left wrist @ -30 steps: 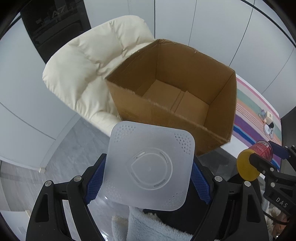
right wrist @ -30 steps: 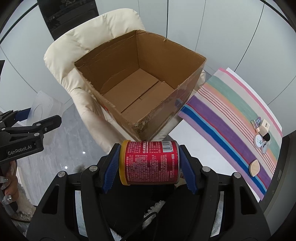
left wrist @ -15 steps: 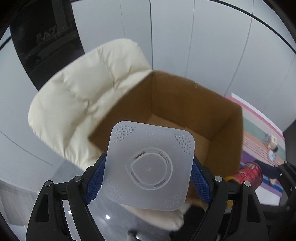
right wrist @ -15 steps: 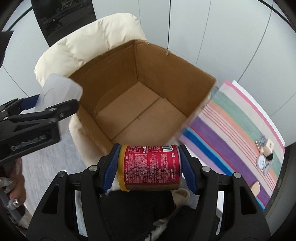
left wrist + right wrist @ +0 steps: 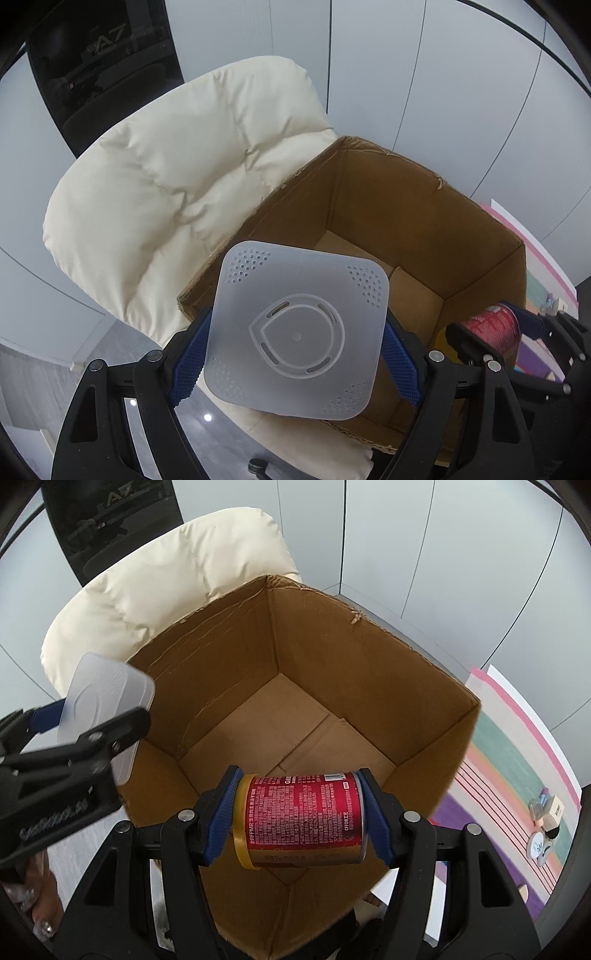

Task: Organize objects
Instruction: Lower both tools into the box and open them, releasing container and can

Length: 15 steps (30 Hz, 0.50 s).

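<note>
With both loads over the cardboard box (image 5: 369,686) on the cream chair (image 5: 177,192), lower before letting go. L gripper (image 5: 295,354) fingers clamp the translucent lid (image 5: 295,332); R gripper (image 5: 299,819) fingers pinch the red can (image 5: 303,816) sideways, so set it low & avoid roll/dent.

Left gripper (image 5: 295,354): black plastic frame w/ cut-out openings, silver round screws at joints, blue ridged pads (image 5: 188,365) on inner finger faces. Right gripper (image 5: 299,823): same build, black w/ blue pads, silver screws. White lettering on left gripper's side, blurred. Hand (image 5: 37,904) lower left w/ decorated nails.
</note>
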Tool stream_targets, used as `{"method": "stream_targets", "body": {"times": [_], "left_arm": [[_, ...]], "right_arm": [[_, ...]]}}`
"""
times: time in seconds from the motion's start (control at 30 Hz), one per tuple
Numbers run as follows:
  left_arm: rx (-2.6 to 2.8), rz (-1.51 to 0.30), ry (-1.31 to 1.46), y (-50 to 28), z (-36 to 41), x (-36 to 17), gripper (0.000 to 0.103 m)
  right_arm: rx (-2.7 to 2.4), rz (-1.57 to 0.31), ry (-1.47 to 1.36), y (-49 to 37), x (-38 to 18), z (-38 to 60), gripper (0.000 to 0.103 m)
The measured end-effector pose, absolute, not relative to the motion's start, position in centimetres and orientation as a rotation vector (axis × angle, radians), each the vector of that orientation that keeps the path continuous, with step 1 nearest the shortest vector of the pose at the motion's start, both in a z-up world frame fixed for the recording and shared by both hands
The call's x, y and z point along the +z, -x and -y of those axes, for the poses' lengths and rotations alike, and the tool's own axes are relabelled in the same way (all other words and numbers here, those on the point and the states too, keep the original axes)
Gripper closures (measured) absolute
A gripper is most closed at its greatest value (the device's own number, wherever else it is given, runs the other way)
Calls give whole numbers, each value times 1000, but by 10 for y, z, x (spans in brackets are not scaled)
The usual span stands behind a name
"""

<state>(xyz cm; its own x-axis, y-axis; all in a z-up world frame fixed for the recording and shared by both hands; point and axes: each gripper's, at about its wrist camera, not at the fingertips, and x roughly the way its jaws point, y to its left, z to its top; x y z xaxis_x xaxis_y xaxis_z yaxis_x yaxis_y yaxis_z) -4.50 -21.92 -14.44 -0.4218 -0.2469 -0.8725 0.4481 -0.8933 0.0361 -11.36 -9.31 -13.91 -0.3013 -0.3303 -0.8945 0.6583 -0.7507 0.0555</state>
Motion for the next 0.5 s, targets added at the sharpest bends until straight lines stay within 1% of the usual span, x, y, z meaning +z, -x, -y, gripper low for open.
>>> {"method": "stream_targets", "body": {"times": [0.07, 0.17, 0.23, 0.27, 0.3, 0.37, 0.5], "left_arm": [[-2331, -274, -1380, 44, 219, -145, 18], [-2352, -307, -1377, 43, 220, -143, 17], [-2361, -342, -1391, 43, 221, -143, 17], [-2366, -361, -1380, 42, 223, -141, 16], [-2372, -368, -1369, 41, 224, -139, 13], [-2380, -373, -1356, 39, 224, -136, 10], [-2392, -365, -1369, 39, 220, -137, 10]], "right_arm": [[-2086, -443, -1322, 115, -143, 95, 38], [-2083, -439, -1330, 115, -146, 96, 38], [-2083, -400, -1322, 117, -144, 94, 38], [-2082, -376, -1326, 118, -143, 93, 30], [-2098, -370, -1336, 120, -141, 91, 19], [-2136, -362, -1324, 121, -138, 87, 8], [-2170, -381, -1290, 117, -132, 83, 8]]}}
